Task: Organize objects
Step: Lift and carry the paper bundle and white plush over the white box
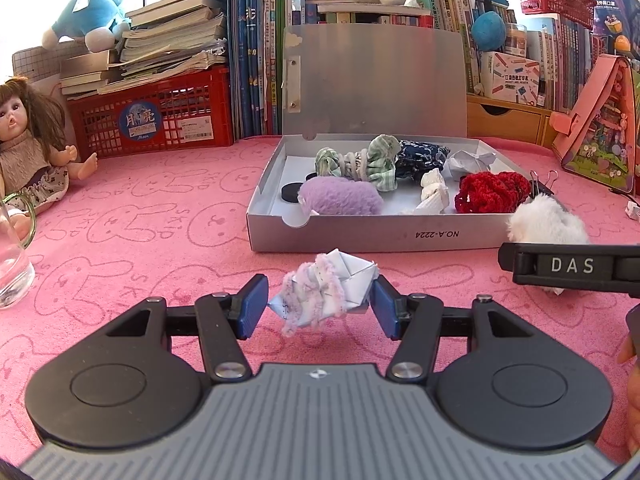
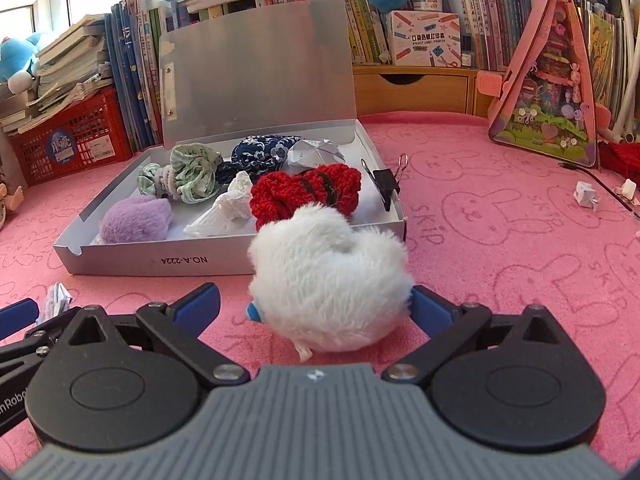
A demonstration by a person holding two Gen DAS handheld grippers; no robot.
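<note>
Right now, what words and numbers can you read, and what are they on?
"NO.A-2224", upside down, on the grey box's front wall.
"DAS" on the right gripper's side.
"SKIP" on the pink bunny cloth.
"Moon" on the red crate's sticker.
"POCKET LABEL PRINTER" on a white carton.
Book spines: too small.

"NO.A-2224" on box (image 1: 372, 236) front

White fluffy pompom (image 2: 328, 280) blocks the grey box (image 2: 160, 258)'s near right corner and part of the red knit piece (image 2: 304, 192). Right gripper (image 2: 316, 304)'s right pad sits mostly behind the fluff, contact unclear. Doll (image 1: 28, 148) and glass jug (image 1: 12, 264) are cut off at the left edge.
</note>
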